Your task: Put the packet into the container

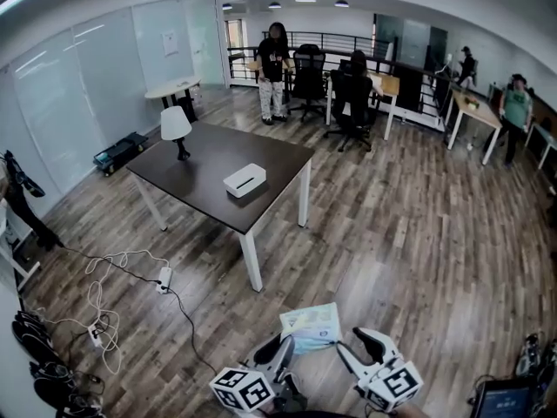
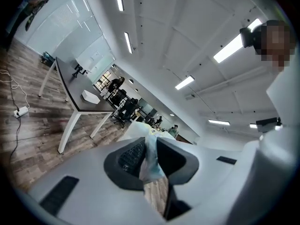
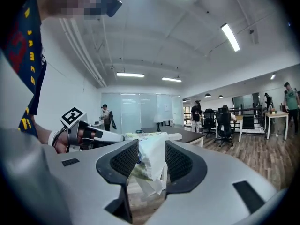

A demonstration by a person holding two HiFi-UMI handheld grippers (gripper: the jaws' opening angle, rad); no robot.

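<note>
Fingers [image 2: 127, 157] of my left gripper [image 2: 149, 149] are pinching one edge of the packet [image 2: 151, 165], and their dark ribbed pads are pressing on the film from both sides. My right gripper [image 3: 151, 161] is standing with its fingers [image 3: 123, 161] spread wide. The packet's opposite edge is hanging loosely between them, and I am judging that they are not squeezing it.

I am carrying the packet in the air, low in front of me and between the two grippers. It is nowhere near the surface [image 1: 209, 168].

It is looking like thin, pale, printed plastic film, creased and crumpled where it is gripped. I am expecting it to be light, soft and floppy, and a little slippery. I am judging the best hold to be a firm pinch on a flat sealed edge or corner, rather than on the puffed middle, which would give way.

Farther out, the container [image 1: 244, 180] is sitting on the dark rectangular top of the surface. It is a low white box with rounded corners and a slot in its lid, well apart from me. A white-shaded lamp [image 1: 176, 127] is standing near the far corner. Wood-plank floor [image 1: 392, 225] is lying between me and them.
</note>
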